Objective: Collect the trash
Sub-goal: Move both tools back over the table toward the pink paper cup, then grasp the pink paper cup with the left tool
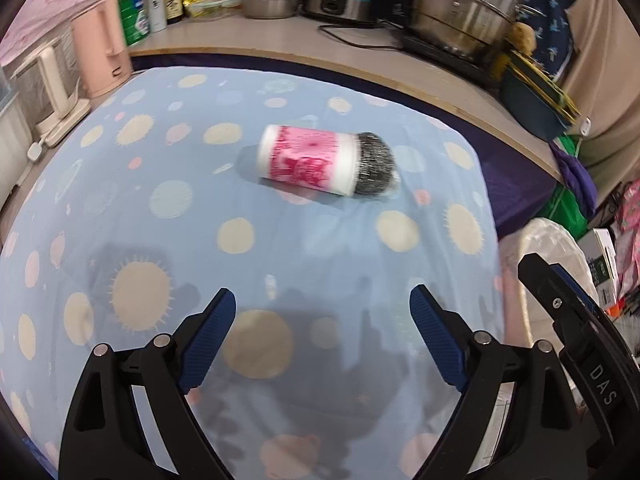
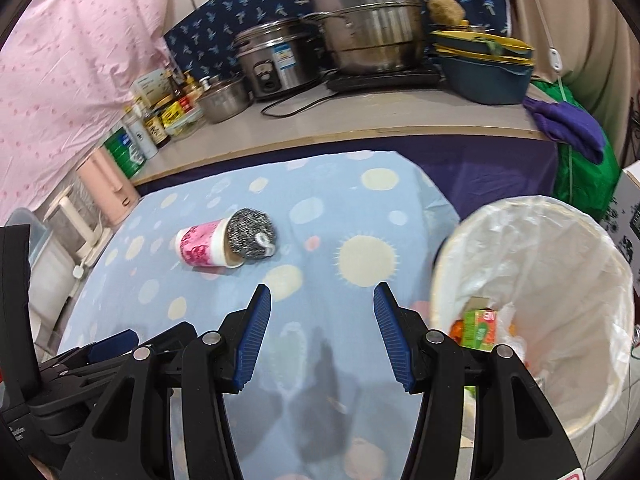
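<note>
A pink-and-white paper cup [image 1: 308,160] lies on its side on the blue spotted tablecloth [image 1: 160,220], with a steel wool scrubber [image 1: 374,168] stuck in its mouth. In the right wrist view the cup [image 2: 202,246] and scrubber [image 2: 250,238] lie ahead to the left. My left gripper [image 1: 322,320] is open and empty, well short of the cup. My right gripper [image 2: 322,320] is open and empty over the cloth. A white-lined trash bin [image 2: 560,264] stands to its right, holding a green-orange carton [image 2: 478,330].
A counter [image 2: 360,120] behind the table carries steel pots [image 2: 368,28], a rice cooker [image 2: 276,64], bottles and a blue basin [image 2: 488,76]. A pink appliance [image 1: 104,52] stands at the left. Green and purple bags [image 2: 576,148] hang at the right.
</note>
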Available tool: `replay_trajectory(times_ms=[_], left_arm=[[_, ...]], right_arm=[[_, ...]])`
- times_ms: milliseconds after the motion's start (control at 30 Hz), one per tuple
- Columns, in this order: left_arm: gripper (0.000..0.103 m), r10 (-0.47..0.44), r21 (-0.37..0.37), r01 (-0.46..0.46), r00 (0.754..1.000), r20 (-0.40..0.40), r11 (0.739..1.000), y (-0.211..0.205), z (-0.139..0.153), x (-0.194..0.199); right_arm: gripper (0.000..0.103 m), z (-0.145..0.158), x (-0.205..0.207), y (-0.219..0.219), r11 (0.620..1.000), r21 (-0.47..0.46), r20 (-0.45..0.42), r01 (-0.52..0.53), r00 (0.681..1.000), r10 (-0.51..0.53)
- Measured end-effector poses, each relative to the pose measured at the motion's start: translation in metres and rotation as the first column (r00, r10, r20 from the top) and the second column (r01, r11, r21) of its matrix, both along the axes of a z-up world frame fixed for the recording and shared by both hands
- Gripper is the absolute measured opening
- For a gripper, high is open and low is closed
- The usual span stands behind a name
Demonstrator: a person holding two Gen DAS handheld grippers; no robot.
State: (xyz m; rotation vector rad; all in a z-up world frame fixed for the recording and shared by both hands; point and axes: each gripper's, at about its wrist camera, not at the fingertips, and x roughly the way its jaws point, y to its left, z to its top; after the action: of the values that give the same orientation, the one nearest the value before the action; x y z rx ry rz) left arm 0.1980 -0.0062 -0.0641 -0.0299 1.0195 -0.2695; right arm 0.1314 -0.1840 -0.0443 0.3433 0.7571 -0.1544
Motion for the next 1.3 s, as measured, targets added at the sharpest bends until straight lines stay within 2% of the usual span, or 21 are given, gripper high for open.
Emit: replay_trajectory(times_ms=[267, 533, 900, 1200, 1300], left_arm=[[0.085, 0.096, -0.014, -0.096, 0.995, -0.035, 0.995, 0.042, -0.012, 0.031], [0.085, 0.141, -0.046, -0.143, 0.989, -0.04, 0.989, 0.06, -0.013, 0.064], [0.088, 0.115, -0.086, -0.117, 0.993, -0.026, 0.989, 0.044, -0.01, 0.112], [0.086, 0.066, -0.094, -0.072, 0.996, -0.06, 0.993, 0.024, -0.03, 0.141], [0.082, 0.058, -0.108, -0.064, 0.997, -0.06, 0.992, 0.022, -0.032, 0.144]], right_arm=[[0.053, -0.013, 0.05, 0.022, 0.998, 0.036, -0.025, -0.057, 0.998, 0.058], [0.053, -0.027, 0.1, 0.033, 0.996, 0.01, -0.053, -0.092, 0.994, 0.092], [0.05, -0.047, 0.141, 0.032, 0.993, 0.017, -0.081, -0.115, 0.99, 0.116], [0.05, -0.055, 0.155, 0.032, 0.985, 0.059, -0.062, -0.16, 0.985, 0.163], [0.042, -0.059, 0.157, 0.033, 0.98, 0.084, -0.056, -0.181, 0.981, 0.186]])
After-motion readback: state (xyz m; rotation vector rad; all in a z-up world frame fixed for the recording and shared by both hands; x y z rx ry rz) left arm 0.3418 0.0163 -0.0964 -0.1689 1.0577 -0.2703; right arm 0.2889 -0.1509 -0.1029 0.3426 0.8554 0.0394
